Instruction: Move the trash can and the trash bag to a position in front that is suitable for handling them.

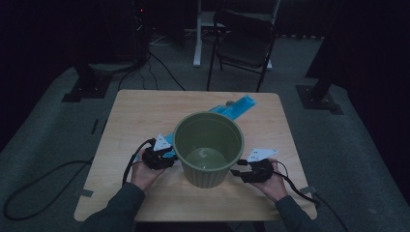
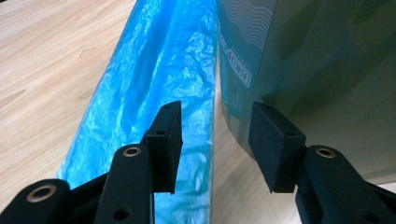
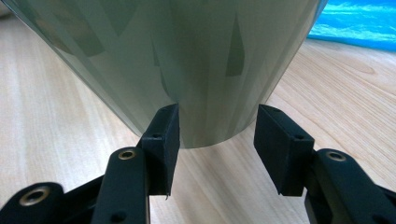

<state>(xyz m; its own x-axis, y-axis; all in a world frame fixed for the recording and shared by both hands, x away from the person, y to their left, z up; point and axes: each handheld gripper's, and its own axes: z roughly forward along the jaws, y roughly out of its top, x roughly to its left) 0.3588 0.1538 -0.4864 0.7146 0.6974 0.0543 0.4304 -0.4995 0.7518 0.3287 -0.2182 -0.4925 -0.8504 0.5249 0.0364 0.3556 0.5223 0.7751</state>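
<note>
While both hands rest low near the table's point(image 1: 125, 116) front edge | left gripper point(image 1: 170, 155) wide open beside pot point(image 1: 209, 145) and blue bag point(image 1: 240, 107) | right gripper point(image 1: 238, 172) wide open at pot base, holding nothing

High view overhead facing forward, gripper views close, probably flanking shared green bucket point(image 1: 209, 145)

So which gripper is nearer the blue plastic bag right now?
Left. The left gripper sits beside the blue plastic bag, jaws open over it. The right gripper is across the green bin, at its base.
</note>
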